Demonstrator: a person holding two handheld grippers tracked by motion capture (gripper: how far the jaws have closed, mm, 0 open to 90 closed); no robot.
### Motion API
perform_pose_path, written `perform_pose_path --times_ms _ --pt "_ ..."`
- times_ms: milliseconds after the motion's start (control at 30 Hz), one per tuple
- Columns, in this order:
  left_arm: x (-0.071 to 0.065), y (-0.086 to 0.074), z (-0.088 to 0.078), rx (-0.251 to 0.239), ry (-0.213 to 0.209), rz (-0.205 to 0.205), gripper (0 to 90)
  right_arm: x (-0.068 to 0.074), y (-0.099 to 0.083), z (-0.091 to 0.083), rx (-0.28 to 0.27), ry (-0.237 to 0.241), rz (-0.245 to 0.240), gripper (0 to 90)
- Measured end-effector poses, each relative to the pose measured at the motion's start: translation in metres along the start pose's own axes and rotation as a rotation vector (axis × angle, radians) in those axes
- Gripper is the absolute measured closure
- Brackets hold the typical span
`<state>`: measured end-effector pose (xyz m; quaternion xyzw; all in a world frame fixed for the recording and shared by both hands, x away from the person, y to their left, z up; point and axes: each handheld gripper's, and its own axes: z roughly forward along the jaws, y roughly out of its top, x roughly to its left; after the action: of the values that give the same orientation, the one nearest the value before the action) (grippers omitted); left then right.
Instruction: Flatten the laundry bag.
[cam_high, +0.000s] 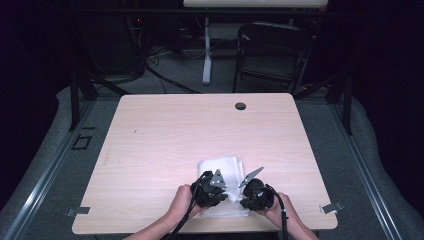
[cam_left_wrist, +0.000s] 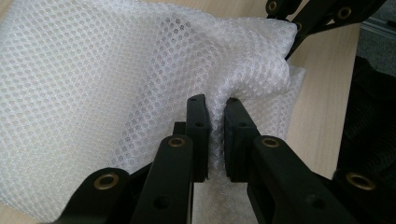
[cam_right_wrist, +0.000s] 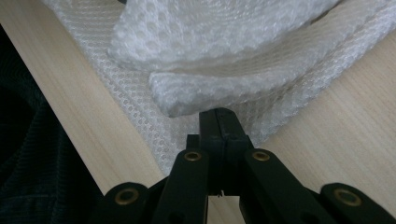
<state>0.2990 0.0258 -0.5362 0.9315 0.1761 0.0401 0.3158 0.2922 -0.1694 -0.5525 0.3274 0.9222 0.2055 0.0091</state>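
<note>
A white mesh cloth (cam_high: 222, 165), folded in layers, lies on the near middle of the wooden table (cam_high: 165, 130). My left gripper (cam_high: 220, 188) is over its near part. In the left gripper view the pads (cam_left_wrist: 198, 116) are shut on a raised fold of the cloth (cam_left_wrist: 116, 70), which bunches between them. My right gripper (cam_high: 245, 188) is just to its right with its jaws pressed together at the cloth's edge (cam_right_wrist: 224, 42). In the left gripper view the cloth's corner is drawn up to the right gripper's tips (cam_left_wrist: 292, 30).
A round cable hole (cam_high: 240, 106) sits near the table's far edge. Metal clamps mark the front corners (cam_high: 77, 211) (cam_high: 332, 207). A dark folding chair (cam_high: 272, 50) and a desk leg (cam_high: 206, 47) stand beyond the table. A person's hands hold both grippers at the near edge.
</note>
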Motion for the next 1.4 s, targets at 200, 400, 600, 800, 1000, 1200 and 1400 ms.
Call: perform_pose_path --times_ms 200,400,600,800,1000,1200,1400 --pt "0.001 0.0 -0.006 -0.014 0.008 0.0 82.9 -0.001 0.0 0.0 0.005 0.006 0.011 90.0" --pt "0.002 0.0 -0.012 -0.032 0.013 -0.004 83.0 -0.002 0.0 0.0 0.01 0.011 0.025 90.0" --pt "0.003 -0.001 -0.018 -0.046 0.02 -0.008 83.2 -0.002 0.0 -0.001 0.013 0.01 0.036 90.0" --pt "0.003 -0.002 -0.024 -0.062 0.027 -0.016 83.4 -0.002 0.0 -0.001 0.016 0.011 0.048 90.0" --pt "0.007 -0.001 -0.031 -0.083 0.041 -0.016 83.4 -0.002 0.0 -0.002 0.031 0.003 0.053 90.0" --pt "0.009 -0.002 -0.035 -0.09 0.049 -0.019 83.6 -0.002 0.0 -0.003 0.051 -0.012 0.062 90.0" --pt "0.01 -0.003 -0.037 -0.094 0.051 -0.025 83.6 -0.002 -0.002 -0.004 0.061 -0.015 0.072 90.0"
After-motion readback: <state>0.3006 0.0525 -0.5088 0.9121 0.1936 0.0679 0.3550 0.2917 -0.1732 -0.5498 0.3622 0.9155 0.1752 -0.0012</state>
